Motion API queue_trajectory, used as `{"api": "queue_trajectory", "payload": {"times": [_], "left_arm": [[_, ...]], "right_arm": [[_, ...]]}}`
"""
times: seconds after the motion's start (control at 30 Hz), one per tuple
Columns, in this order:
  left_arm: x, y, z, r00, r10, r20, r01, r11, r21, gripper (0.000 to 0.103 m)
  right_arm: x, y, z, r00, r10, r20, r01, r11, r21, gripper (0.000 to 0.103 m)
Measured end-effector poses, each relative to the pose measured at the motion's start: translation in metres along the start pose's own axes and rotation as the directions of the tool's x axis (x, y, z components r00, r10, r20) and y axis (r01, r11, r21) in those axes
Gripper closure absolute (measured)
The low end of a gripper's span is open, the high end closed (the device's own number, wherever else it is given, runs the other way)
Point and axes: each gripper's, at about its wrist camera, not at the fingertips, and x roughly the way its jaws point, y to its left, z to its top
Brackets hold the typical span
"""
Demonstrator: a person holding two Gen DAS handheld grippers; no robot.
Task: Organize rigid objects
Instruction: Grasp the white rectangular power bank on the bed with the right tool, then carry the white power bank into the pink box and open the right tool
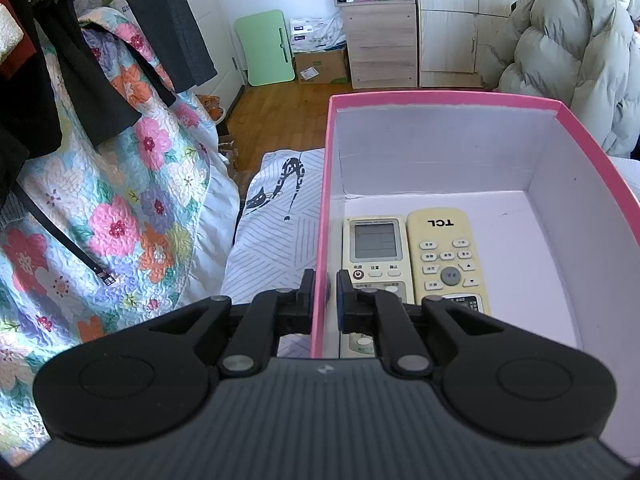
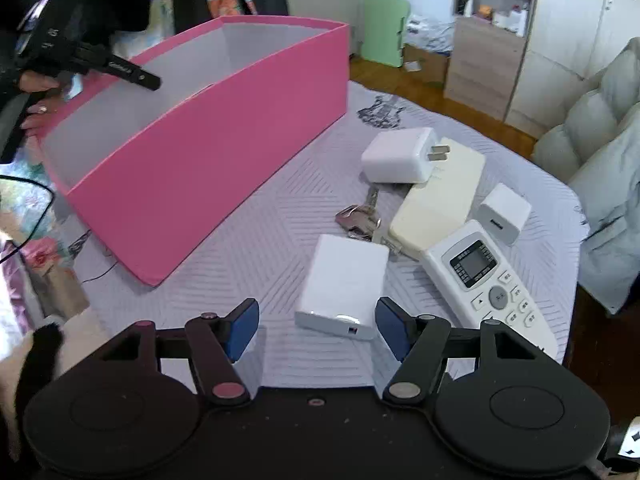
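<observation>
A pink box (image 1: 440,100) with a white inside stands on the bed. In it lie a cream remote with a grey screen (image 1: 376,248) and a yellowed TCL remote (image 1: 448,256), side by side. My left gripper (image 1: 324,292) is shut on the box's left wall. In the right wrist view the pink box (image 2: 208,140) is at the left. My right gripper (image 2: 318,320) is open, with the near end of a white power bank (image 2: 344,284) between its fingers, untouched. Beyond lie keys (image 2: 358,216), a white plug charger (image 2: 396,154), a face-down cream remote (image 2: 440,200), a small white charger (image 2: 504,212) and a white remote (image 2: 484,280).
The bed's pale striped sheet (image 2: 260,240) ends near the right gripper. A floral quilt (image 1: 120,200) and dark clothes (image 1: 60,80) hang at the left. A grey puffer jacket (image 1: 580,60), wooden cabinets (image 1: 380,40) and a green folding table (image 1: 266,46) stand beyond. A hand (image 2: 38,116) holds the left gripper.
</observation>
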Motion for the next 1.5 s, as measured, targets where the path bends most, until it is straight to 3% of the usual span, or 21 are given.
{"api": "queue_trajectory", "payload": {"times": [0.17, 0.23, 0.4, 0.63, 0.8, 0.9, 1.0, 1.1, 1.27, 1.5], "left_arm": [[0.0, 0.0, 0.0, 1.0, 0.003, 0.0, -0.003, 1.0, 0.001, 0.094], [0.0, 0.0, 0.0, 1.0, -0.001, -0.001, 0.001, 1.0, -0.003, 0.094], [0.0, 0.0, 0.0, 1.0, -0.001, -0.002, 0.001, 1.0, -0.005, 0.094], [-0.001, 0.001, -0.001, 1.0, -0.005, 0.001, 0.005, 1.0, -0.008, 0.094], [-0.002, 0.002, -0.001, 1.0, -0.013, 0.006, 0.013, 1.0, -0.014, 0.094], [-0.002, 0.001, -0.002, 1.0, -0.005, 0.011, 0.005, 1.0, -0.009, 0.094], [-0.002, 0.0, -0.001, 1.0, 0.004, 0.008, -0.003, 1.0, -0.003, 0.094], [-0.002, 0.0, -0.001, 1.0, 0.002, 0.009, -0.002, 1.0, -0.003, 0.094], [-0.003, 0.0, -0.001, 1.0, 0.009, 0.02, -0.009, 1.0, 0.0, 0.094], [-0.004, -0.005, -0.002, 0.999, 0.035, 0.028, -0.036, 0.999, 0.032, 0.094]], "right_arm": [[0.026, -0.001, 0.006, 0.993, -0.117, -0.006, 0.117, 0.993, 0.004, 0.032], [0.036, -0.005, 0.007, 0.995, -0.099, -0.008, 0.099, 0.994, 0.034, 0.047], [0.03, 0.003, 0.006, 0.995, -0.097, 0.028, 0.095, 0.993, 0.076, 0.049], [-0.013, 0.029, 0.014, 0.99, -0.085, 0.115, 0.078, 0.995, 0.063, 0.049], [-0.051, 0.051, 0.038, 0.97, -0.113, 0.215, 0.11, 0.994, 0.027, 0.049], [-0.073, 0.065, 0.056, 0.954, -0.076, 0.29, 0.078, 0.997, 0.004, 0.049], [-0.08, 0.078, 0.077, 0.948, 0.019, 0.319, -0.015, 1.0, -0.017, 0.049], [-0.07, 0.088, 0.102, 0.958, 0.116, 0.264, -0.116, 0.993, -0.018, 0.049], [-0.021, 0.108, 0.14, 0.976, 0.209, 0.057, -0.207, 0.977, -0.046, 0.049], [0.049, 0.13, 0.163, 0.975, 0.185, -0.125, -0.191, 0.981, -0.038, 0.049]]}}
